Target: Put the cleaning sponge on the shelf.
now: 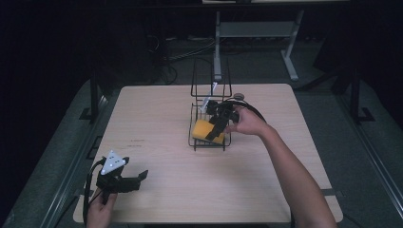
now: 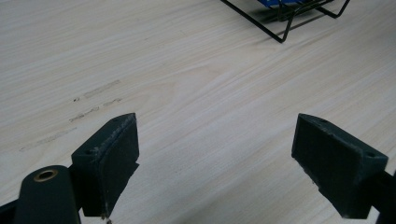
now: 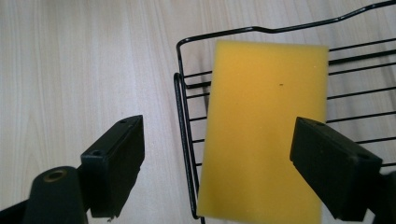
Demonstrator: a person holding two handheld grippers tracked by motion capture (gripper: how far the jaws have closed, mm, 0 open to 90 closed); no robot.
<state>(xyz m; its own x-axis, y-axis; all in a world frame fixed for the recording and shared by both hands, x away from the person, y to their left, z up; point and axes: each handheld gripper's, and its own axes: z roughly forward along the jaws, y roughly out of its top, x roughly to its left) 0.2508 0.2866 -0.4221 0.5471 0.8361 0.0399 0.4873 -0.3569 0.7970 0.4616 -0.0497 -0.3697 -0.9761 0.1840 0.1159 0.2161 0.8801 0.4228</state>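
At the near left corner of the light wooden table (image 1: 157, 190), the left gripper (image 1: 135, 179) is sitting low with its jaws spread wide, gripping nothing. Toward the middle right, a yellow sponge (image 3: 264, 130) is lying flat in a black wire rack (image 1: 210, 114), and the right gripper (image 3: 217, 165) is hovering above it, jaws parted, the sponge lying between them, untouched.
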